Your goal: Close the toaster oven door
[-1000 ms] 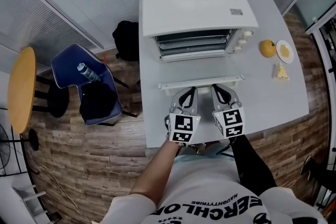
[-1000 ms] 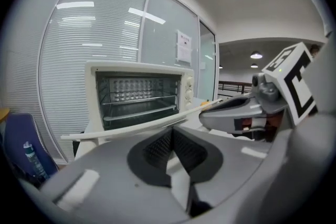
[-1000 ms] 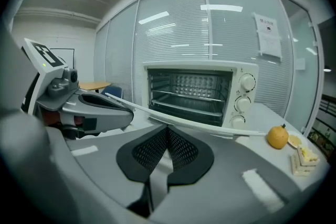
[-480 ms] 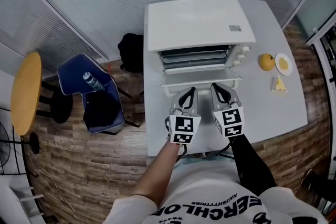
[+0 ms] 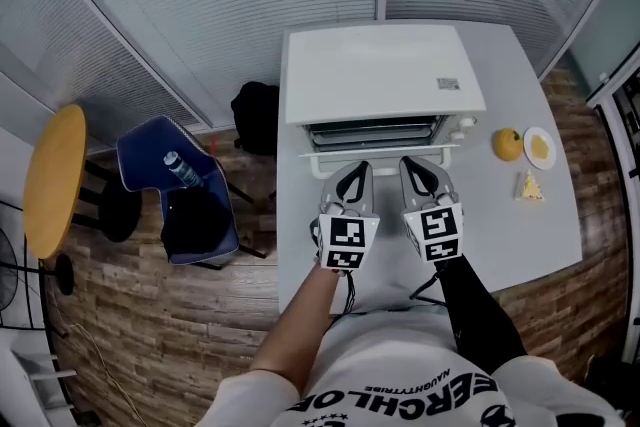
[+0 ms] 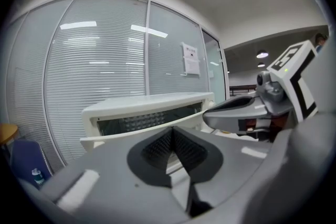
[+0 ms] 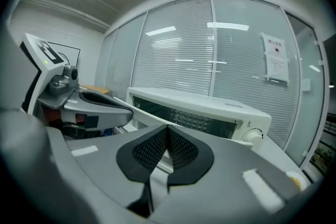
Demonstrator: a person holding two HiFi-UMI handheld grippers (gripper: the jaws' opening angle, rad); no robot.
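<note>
The white toaster oven (image 5: 380, 75) stands at the back of the grey table (image 5: 520, 235). Its door (image 5: 380, 155) is tilted up and partly open, and the dark inside with its rack shows through the gap above it. My left gripper (image 5: 358, 171) and right gripper (image 5: 412, 167) sit side by side with their tips against the door's outer face, just under its handle edge. Both are shut with nothing between the jaws. In the left gripper view the shut pads (image 6: 173, 147) point at the oven (image 6: 147, 110). In the right gripper view the pads (image 7: 167, 147) do the same, near the knobs (image 7: 254, 135).
An orange (image 5: 509, 144), a small plate (image 5: 541, 146) and a yellow piece of food (image 5: 529, 186) lie on the table's right side. Left of the table stand a blue chair (image 5: 185, 205) with a bottle, a black bag (image 5: 258, 115) and a round yellow table (image 5: 52, 180). Glass walls with blinds close the back.
The door has swung up from lying flat to nearly upright. Both grippers have moved forward and up with it, staying shut.
</note>
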